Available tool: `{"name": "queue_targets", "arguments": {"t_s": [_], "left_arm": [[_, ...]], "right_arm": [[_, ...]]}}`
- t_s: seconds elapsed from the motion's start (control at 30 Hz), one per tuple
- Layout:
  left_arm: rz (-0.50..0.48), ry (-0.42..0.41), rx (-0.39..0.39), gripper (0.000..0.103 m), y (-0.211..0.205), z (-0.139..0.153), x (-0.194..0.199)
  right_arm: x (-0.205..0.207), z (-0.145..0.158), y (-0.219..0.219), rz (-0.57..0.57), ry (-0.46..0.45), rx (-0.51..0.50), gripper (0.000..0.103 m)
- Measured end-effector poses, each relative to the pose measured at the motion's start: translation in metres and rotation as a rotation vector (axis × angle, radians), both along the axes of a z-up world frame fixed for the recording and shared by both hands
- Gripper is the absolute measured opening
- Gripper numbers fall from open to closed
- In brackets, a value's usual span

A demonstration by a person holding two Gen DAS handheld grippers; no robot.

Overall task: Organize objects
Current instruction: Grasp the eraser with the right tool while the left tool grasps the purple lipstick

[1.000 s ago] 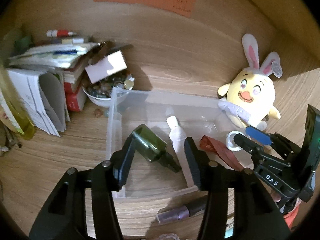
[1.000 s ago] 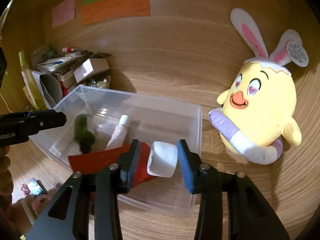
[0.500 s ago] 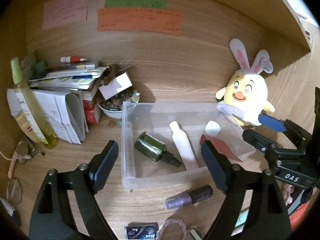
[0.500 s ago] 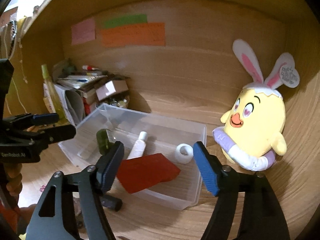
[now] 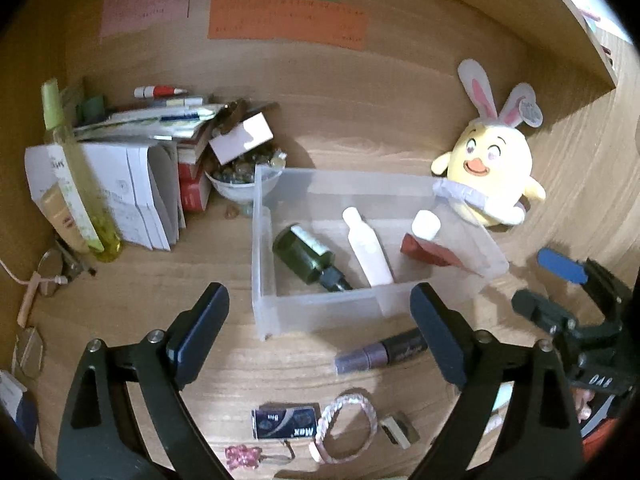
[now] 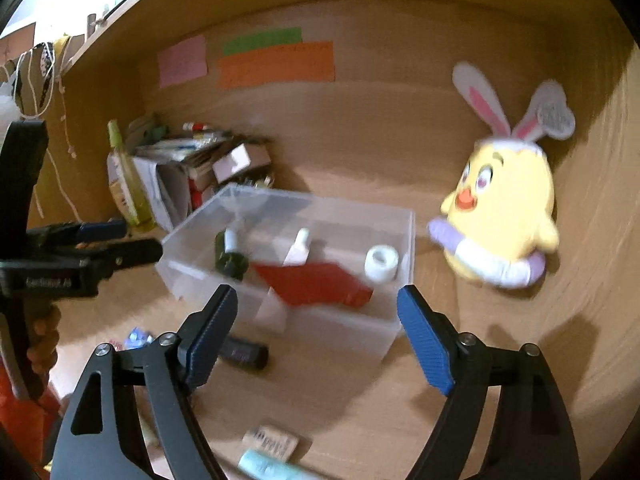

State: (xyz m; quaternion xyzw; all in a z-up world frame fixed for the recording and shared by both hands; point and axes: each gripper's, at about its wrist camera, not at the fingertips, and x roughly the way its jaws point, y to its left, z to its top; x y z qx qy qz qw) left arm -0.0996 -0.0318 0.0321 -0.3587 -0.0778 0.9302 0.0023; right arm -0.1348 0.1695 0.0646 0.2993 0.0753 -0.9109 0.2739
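Bin (image 5: 320,308), clear plastic, holds green bottle (image 5: 306,254), white tube (image 5: 368,248), red pouch (image 5: 430,254), tape roll (image 5: 426,224) at its 2 o'clock corner. Left gripper (image 5: 320,328) and right gripper (image 6: 316,328): jaws opening, nothing between. Purple tube (image 5: 380,352) on desk at bin's 6 o'clock.

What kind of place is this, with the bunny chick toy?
Probably a home desk nook: wooden walls with sticky notes, a stack of books and papers, a plush chick and a clear bin holding toiletries.

A yellow bunny-eared plush (image 5: 494,176) sits beside coloured paper notes (image 5: 286,24) on wood.
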Motion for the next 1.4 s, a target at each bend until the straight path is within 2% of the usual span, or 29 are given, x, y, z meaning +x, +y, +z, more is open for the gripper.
{"name": "queue_targets", "arguments": {"t_s": [0.17, 0.47, 0.73, 0.9, 0.97, 1.0, 1.2, 1.33, 1.4], "left_arm": [[-0.005, -0.026, -0.014, 0.093, 0.003, -0.009, 0.007], [-0.026, -0.098, -0.005, 0.094, 0.008, -0.033, 0.014], [-0.044, -0.147, 0.019, 0.094, 0.013, -0.05, 0.015], [-0.071, -0.178, 0.021, 0.094, 0.022, -0.06, 0.012], [-0.084, -0.191, 0.023, 0.094, 0.026, -0.062, 0.009], [-0.092, -0.199, 0.027, 0.094, 0.028, -0.064, 0.007], [-0.131, -0.24, 0.038, 0.094, 0.041, -0.07, -0.007], [-0.136, -0.269, 0.039, 0.094, 0.048, -0.075, -0.018], [-0.135, -0.282, 0.021, 0.094, 0.05, -0.077, -0.023]], "right_arm": [[0.015, -0.023, 0.004, -0.011, -0.047, 0.048, 0.08], [0.025, -0.062, 0.003, 0.008, -0.169, 0.066, 0.08], [0.033, -0.081, -0.007, 0.018, -0.183, 0.123, 0.079], [0.037, -0.084, -0.01, 0.018, -0.185, 0.142, 0.073], [0.036, -0.087, -0.01, 0.023, -0.206, 0.149, 0.061], [0.035, -0.089, -0.01, 0.019, -0.217, 0.151, 0.059], [0.036, -0.095, -0.004, 0.009, -0.261, 0.118, 0.054], [0.041, -0.096, -0.007, 0.019, -0.258, 0.12, 0.042], [0.042, -0.095, -0.008, 0.018, -0.253, 0.124, 0.042]]}}
